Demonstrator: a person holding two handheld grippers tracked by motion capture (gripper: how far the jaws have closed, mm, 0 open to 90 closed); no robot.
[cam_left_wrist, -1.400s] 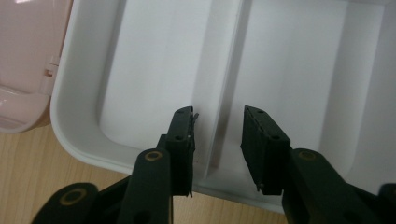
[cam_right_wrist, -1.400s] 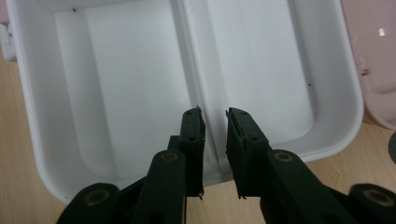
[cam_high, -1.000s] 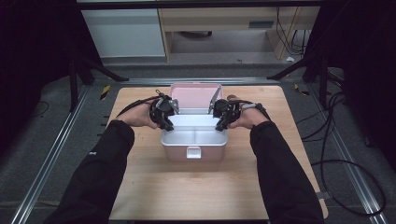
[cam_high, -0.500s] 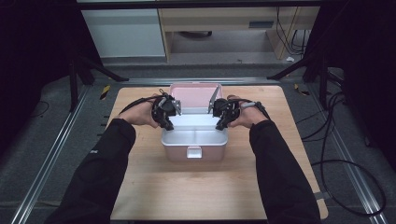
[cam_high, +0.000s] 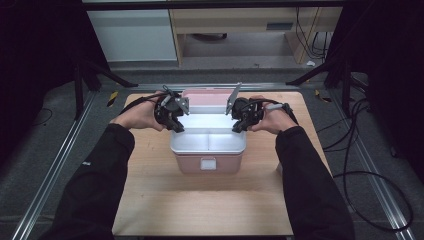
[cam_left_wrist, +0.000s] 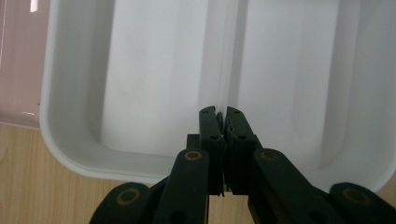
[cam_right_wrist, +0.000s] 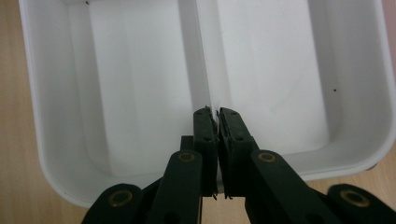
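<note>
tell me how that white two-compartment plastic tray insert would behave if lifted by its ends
The white two-compartment plastic tray insert looks thin-walled and empty, so probably light. Its moulded rim and centre divider likely keep it fairly stiff, with slight flex. The glossy surface may be slippery, and it could tilt if one end rises first out of the pink box.

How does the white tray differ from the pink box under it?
The white tray is white and split by a ridge into two compartments; the pink box is pink with a pale clasp on its front. The white tray sits on top, pinched at its two ends by the left hand-held gripper and the right hand-held gripper; the pink box rests on the wooden table. Both are rounded rectangles.
</note>
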